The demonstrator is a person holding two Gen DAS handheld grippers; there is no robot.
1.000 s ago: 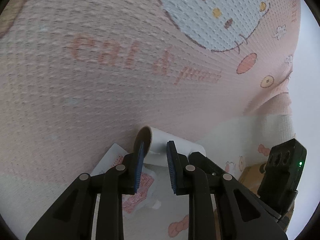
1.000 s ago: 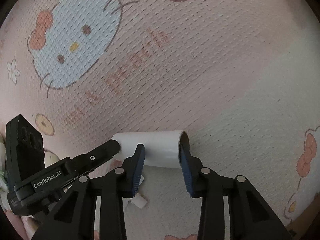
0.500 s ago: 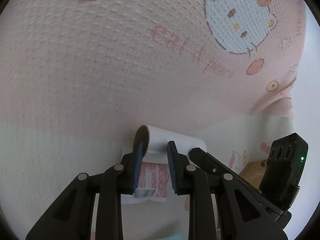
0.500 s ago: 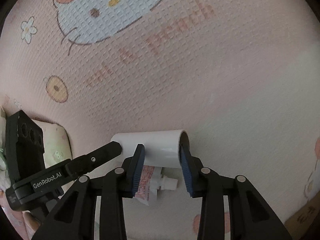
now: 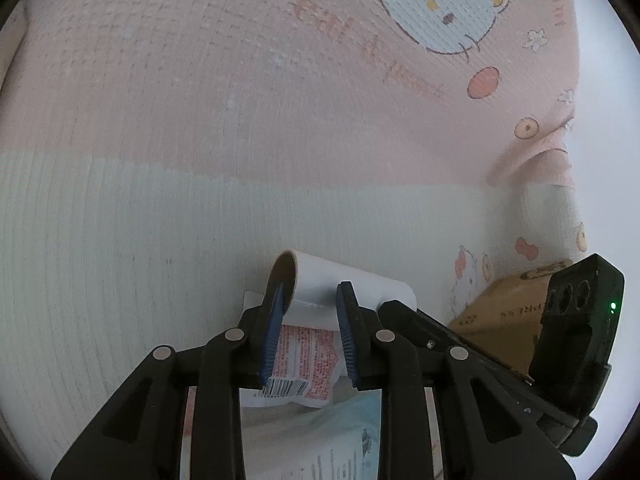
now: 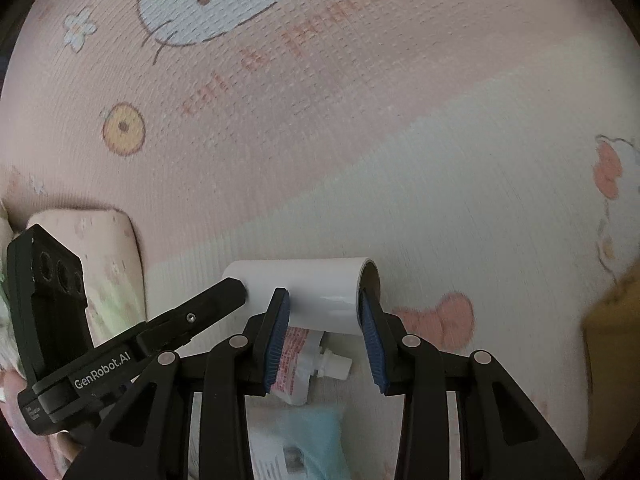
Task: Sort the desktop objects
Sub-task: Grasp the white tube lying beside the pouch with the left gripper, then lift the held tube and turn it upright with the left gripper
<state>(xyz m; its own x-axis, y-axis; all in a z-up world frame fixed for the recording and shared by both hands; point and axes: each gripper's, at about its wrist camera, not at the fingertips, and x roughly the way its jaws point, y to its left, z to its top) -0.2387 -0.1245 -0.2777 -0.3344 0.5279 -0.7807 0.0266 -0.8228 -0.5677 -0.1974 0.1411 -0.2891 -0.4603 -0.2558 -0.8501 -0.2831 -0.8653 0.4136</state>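
White roll (image 5: 320, 292) clamped at both ends, between left gripper (image 5: 310, 308) fingers and between right gripper (image 6: 324, 312) fingers, above red-printed tube (image 6: 296, 364)

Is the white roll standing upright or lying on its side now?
On its side. The roll is held horizontally by both grippers, its open cardboard end facing sideways, above the tube.

The left hand-held gripper (image 5: 310, 300) has its blue-padded fingers drawn close, clamped on one end of a white roll (image 5: 344, 284). The right hand-held gripper (image 6: 324, 308) clamps the opposite end, its fingers set a little wider. Both point forward and meet at an angle, each one visible in the other's view.
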